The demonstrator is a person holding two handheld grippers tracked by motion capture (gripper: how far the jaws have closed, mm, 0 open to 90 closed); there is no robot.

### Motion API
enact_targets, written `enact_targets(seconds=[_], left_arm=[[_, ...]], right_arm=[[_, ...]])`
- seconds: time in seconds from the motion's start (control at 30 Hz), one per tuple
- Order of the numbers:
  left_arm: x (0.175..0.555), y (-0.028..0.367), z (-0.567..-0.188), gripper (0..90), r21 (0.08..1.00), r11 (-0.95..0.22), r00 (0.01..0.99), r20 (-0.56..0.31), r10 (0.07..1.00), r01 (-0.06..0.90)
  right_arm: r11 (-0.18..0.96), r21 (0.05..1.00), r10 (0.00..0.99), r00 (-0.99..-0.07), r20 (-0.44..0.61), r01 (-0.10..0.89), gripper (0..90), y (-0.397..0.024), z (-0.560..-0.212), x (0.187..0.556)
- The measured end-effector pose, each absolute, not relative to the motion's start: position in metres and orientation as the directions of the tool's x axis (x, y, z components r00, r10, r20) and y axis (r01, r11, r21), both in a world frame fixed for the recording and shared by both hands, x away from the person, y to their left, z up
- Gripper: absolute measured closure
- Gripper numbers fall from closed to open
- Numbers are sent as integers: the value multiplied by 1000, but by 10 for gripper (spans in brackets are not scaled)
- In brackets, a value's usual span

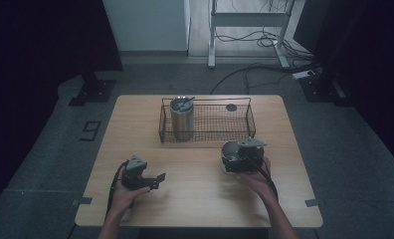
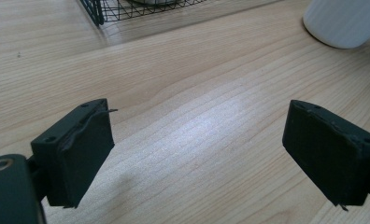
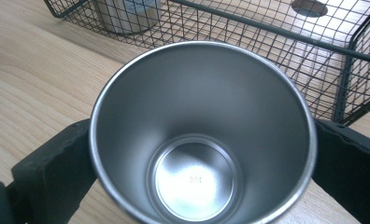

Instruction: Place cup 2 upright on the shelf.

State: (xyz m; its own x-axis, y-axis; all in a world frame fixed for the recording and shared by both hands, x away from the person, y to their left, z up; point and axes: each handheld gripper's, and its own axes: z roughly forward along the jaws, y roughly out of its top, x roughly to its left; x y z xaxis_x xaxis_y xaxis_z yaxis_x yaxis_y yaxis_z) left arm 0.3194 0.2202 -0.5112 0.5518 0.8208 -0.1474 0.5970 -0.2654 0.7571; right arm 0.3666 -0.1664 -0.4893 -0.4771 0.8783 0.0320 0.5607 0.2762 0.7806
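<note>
Right gripper view: steel cup (image 3: 202, 140) clamped between fingers (image 3: 52, 172).

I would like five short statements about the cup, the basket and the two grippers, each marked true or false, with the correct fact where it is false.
1. The right gripper has its jaws on both sides of the steel cup. True.
2. The steel cup holds water. False: it is empty, and its bare bottom shows.
3. The left gripper holds a spoon. False: its jaws stand open over the bare table with nothing between them.
4. A tall metal tumbler stands in the left end of the wire basket. True.
5. The steel cup is inside the basket. False: it is in front of the basket, over the table.
</note>
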Motion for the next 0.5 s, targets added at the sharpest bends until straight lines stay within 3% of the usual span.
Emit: enact_targets(seconds=[0.5], left_arm=[[319, 224, -510, 88, 760, -256, 544, -149, 826, 597]], right_arm=[[298, 762, 875, -483, 22, 574, 32, -161, -498, 374]])
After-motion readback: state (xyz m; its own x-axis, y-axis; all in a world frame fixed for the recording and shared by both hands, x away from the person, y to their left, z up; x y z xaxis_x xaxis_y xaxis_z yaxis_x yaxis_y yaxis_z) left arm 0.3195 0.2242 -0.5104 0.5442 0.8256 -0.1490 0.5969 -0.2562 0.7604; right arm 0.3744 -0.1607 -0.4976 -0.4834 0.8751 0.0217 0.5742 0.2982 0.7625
